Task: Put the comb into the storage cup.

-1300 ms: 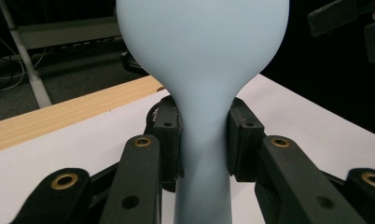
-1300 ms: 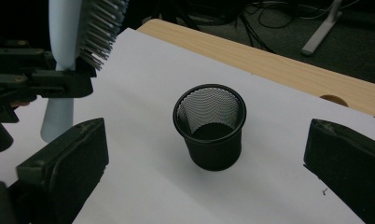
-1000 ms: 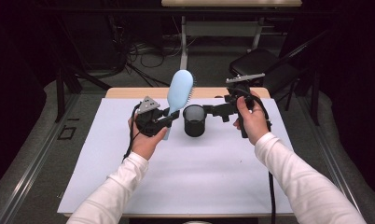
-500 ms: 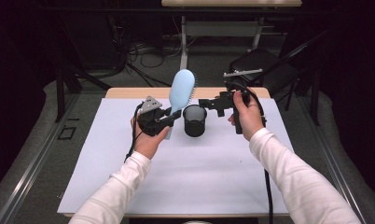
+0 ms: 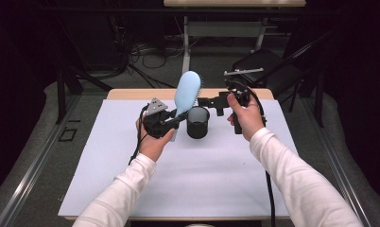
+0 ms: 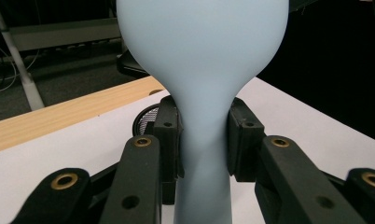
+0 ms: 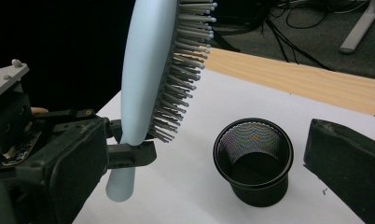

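blue hairbrush point(image 5: 187, 92) upright in left tongs point(image 5: 178, 118), beside mesh cup point(image 5: 198, 122)

Obstacle, centre of bench point(image 5: 131, 189): black mesh cup point(image 5: 198, 122), upright, mouth open upward.
Obstacle just left of the cup: pale blue hairbrush point(image 5: 186, 92), standing near upright in the left gripper point(image 5: 177, 117), its head rising above the cup's rim, bristles facing the cup.
Obstacle just right of and behind the cup: right gripper point(image 5: 203, 101), held above bench level.
Free room: white bench surface in front of the cup, and far to either side of it.
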`<act>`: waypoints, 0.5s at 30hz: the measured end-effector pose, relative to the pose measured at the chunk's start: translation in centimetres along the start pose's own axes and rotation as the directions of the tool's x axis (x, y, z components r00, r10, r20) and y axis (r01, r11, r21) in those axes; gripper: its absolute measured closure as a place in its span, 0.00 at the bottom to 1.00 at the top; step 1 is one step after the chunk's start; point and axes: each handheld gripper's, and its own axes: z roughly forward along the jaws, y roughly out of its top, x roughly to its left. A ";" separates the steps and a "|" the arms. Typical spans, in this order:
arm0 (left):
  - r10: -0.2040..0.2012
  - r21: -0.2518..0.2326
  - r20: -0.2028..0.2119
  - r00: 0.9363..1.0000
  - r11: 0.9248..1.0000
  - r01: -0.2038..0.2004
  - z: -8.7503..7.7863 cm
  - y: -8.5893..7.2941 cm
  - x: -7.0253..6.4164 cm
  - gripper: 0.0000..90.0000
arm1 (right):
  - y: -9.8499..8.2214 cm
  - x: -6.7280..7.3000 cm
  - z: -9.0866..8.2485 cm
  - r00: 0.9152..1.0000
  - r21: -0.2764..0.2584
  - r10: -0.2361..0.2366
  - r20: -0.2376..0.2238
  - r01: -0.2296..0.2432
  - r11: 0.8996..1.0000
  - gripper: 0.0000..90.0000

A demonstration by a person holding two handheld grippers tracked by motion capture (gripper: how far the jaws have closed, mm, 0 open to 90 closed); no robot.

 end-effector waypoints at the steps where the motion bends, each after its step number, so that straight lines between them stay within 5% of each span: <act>1: -0.002 0.000 0.000 1.000 1.000 0.002 0.0 0.0 0.0 0.78 | 0.0 0.0 0.0 1.000 -0.003 -0.002 -0.002 0.002 1.000 0.00; 15: 0.027 -0.001 0.026 0.999 1.000 -0.027 0.5 -0.2 -0.4 0.78 | 0.4 0.1 -0.1 0.999 -0.021 0.007 -0.036 -0.008 1.000 0.00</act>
